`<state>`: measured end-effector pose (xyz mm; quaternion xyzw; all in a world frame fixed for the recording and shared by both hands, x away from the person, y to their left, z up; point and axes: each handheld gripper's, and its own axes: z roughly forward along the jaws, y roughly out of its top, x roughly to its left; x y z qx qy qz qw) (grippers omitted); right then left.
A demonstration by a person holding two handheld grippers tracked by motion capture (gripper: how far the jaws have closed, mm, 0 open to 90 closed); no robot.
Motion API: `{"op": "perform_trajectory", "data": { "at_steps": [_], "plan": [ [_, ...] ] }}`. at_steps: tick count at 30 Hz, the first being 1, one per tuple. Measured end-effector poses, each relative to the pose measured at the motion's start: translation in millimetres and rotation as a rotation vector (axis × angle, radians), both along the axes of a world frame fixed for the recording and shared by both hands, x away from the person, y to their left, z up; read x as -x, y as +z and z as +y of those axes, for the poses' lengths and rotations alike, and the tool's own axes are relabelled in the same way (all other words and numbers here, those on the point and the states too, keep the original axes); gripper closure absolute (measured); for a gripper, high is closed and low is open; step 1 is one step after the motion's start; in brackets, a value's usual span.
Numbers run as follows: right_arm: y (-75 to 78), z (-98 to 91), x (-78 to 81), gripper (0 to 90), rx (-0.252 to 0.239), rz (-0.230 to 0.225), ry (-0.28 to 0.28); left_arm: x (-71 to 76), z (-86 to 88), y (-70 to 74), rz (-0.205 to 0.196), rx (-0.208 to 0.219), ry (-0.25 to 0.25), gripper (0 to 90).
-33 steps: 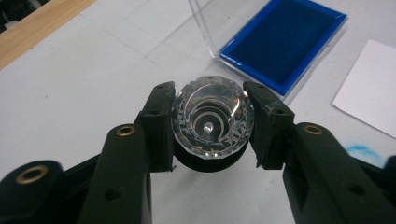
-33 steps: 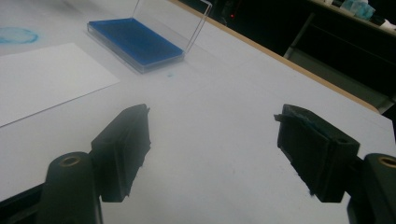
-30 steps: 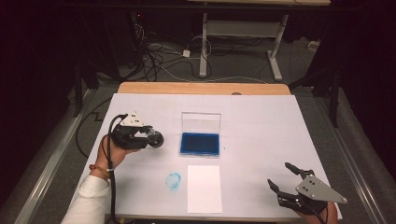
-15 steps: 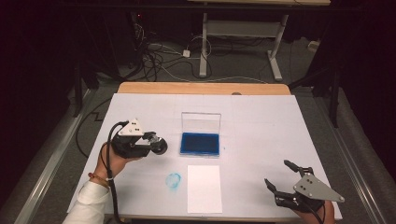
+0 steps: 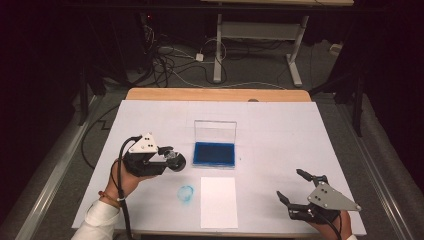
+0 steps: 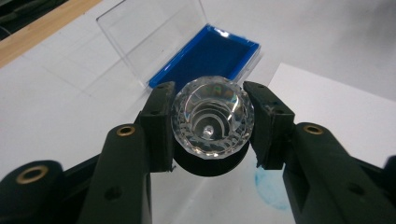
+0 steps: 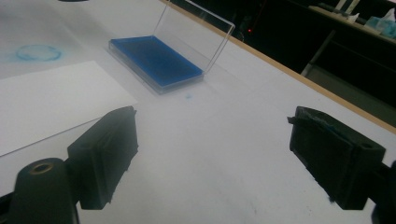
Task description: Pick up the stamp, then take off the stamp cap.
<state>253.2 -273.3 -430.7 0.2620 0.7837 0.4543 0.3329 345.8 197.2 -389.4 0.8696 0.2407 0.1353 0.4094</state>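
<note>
My left gripper (image 5: 172,161) clamps the faceted clear crystal-topped stamp (image 6: 212,116) left of the open blue ink pad case (image 5: 214,154), mid-surface; I judge inking comes next: carry it over the pad, press down; right gripper (image 5: 296,187) has just been opening, empty, near the right front corner.

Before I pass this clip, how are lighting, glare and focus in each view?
High view: the white table is evenly lit, the room behind it very dark. Left gripper view: the faceted clear stamp held in the left claw is sharp, with small glints; the blue ink pad behind is softer. Right gripper view: the open right claw is slightly blurred, the ink pad's clear lid faintly reflective.
</note>
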Motion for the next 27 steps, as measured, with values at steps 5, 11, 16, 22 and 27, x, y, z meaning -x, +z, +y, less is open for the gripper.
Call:
{"op": "perform_trajectory", "data": {
  "at_steps": [5,11,16,22,27],
  "plan": [
    [1.1,2.5,-0.3,13.6,0.007,0.016,0.027,7.7,-12.1,5.5,-0.009,0.012,-0.050,54.6],
    [0.6,8.3,-1.4,14.2,0.022,0.035,0.065,13.3,-20.1,10.6,-0.011,0.035,-0.083,54.7],
    [0.7,15.4,-6.6,15.0,0.037,0.039,0.087,17.5,-30.5,12.5,-0.011,0.033,-0.127,54.7],
    [0.4,44.7,-20.4,15.2,0.022,0.071,0.175,20.7,-48.2,17.3,-0.014,0.051,-0.184,54.7],
    [2.0,83.2,-29.0,15.5,0.037,0.072,0.256,19.1,-61.8,16.1,0.004,0.070,-0.220,54.7]
  ]
}}
